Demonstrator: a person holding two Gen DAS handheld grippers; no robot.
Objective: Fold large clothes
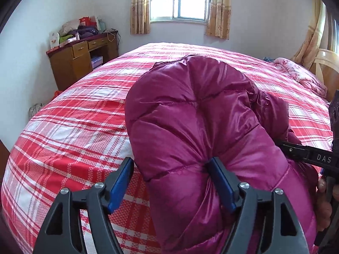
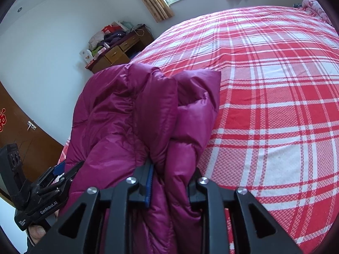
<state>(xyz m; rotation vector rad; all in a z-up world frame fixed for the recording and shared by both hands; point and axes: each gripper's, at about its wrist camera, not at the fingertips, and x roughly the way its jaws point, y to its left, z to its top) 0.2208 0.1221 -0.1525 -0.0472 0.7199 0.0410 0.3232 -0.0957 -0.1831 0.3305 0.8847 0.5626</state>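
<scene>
A bed with a red plaid sheet (image 1: 63,131) fills the room. At left, the left gripper (image 1: 172,182) is seen with jaws apart, one pad merely resting against the magenta down jacket (image 1: 190,116) bunched on the sheet. Rightward, the right gripper (image 2: 171,180) is clamped on the jacket's edge. A fold appears just laid; smoothing or regrasping is probably called for next.

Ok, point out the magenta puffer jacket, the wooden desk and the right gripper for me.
magenta puffer jacket (image 1: 211,114): left wrist view, on its quilted top panel.
wooden desk (image 1: 70,67): left wrist view, on its cabinet door.
right gripper (image 2: 171,182): right wrist view, midway between fingertips, clamped on jacket fabric.
</scene>
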